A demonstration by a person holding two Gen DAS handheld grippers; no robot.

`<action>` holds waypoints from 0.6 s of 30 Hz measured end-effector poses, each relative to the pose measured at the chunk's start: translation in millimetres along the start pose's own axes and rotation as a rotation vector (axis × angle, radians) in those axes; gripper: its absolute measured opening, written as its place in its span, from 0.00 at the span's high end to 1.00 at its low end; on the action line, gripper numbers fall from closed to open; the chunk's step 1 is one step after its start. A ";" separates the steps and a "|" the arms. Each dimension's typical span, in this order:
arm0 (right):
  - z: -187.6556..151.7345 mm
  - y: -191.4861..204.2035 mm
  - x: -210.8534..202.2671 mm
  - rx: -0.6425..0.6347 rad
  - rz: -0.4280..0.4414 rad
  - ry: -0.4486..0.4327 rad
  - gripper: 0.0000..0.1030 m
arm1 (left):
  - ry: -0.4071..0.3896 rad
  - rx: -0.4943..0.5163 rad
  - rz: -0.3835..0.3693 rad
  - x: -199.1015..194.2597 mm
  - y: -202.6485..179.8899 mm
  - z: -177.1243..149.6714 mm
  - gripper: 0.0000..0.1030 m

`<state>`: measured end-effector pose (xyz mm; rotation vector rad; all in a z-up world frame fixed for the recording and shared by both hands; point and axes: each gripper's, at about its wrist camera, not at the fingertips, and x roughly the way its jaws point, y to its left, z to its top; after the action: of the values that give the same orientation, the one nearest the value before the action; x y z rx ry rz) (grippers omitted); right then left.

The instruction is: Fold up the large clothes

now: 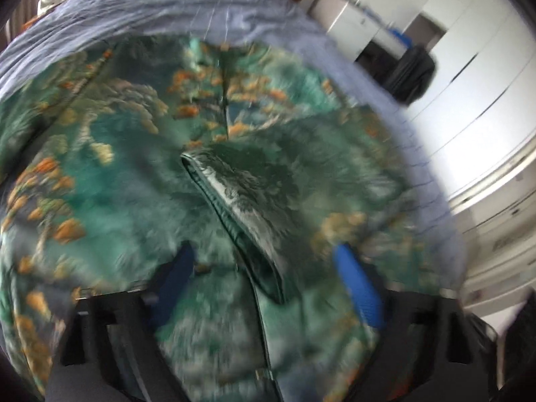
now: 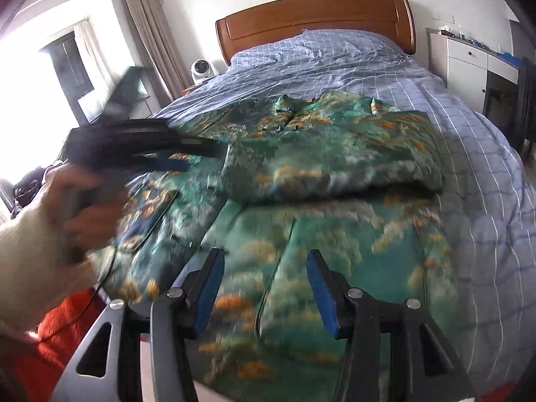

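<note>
Green fabric printed with orange and cream patches fills both views: a large garment is spread on a bed covered by a blue checked sheet. The garment's collar end is turned toward the wooden headboard, and its lower part reaches the foot edge of the bed, nearest the right wrist camera. One side is seen folded across the upper body, so that a doubled layer with a thick rounded fold edge lies over the middle of the garment.

The left gripper is held over the garment with its blue pads set wide apart; a dark folded flap of the cloth runs between them, but the pads are not closed on it. In the right wrist view the same gripper is seen blurred at the left edge of the bed, gripped by the left hand in a pale sleeve, its tip just beside the folded layer.

The right gripper is held above the lower part of the garment near the foot edge, its jaws wide apart and nothing between them. A white round device stands beside the headboard, and white cabinets are seen at the far right side of the bed.
</note>
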<state>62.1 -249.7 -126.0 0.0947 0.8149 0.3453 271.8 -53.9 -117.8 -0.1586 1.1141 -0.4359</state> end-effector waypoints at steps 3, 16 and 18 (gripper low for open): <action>-10.2 -4.8 -3.6 0.017 -0.004 -0.001 0.49 | 0.036 0.063 0.084 22.2 -16.4 7.5 0.86; 98.4 -116.4 15.7 0.088 -0.106 -0.094 0.50 | -0.192 0.078 0.164 -27.1 29.0 96.1 0.91; 125.6 -137.8 35.3 0.101 -0.128 -0.080 0.53 | -0.172 0.049 0.166 -13.5 47.6 96.4 0.91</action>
<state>212.2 -361.1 -94.0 0.1488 0.7549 0.1785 365.3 -14.1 -80.2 -0.0588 0.9387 -0.2951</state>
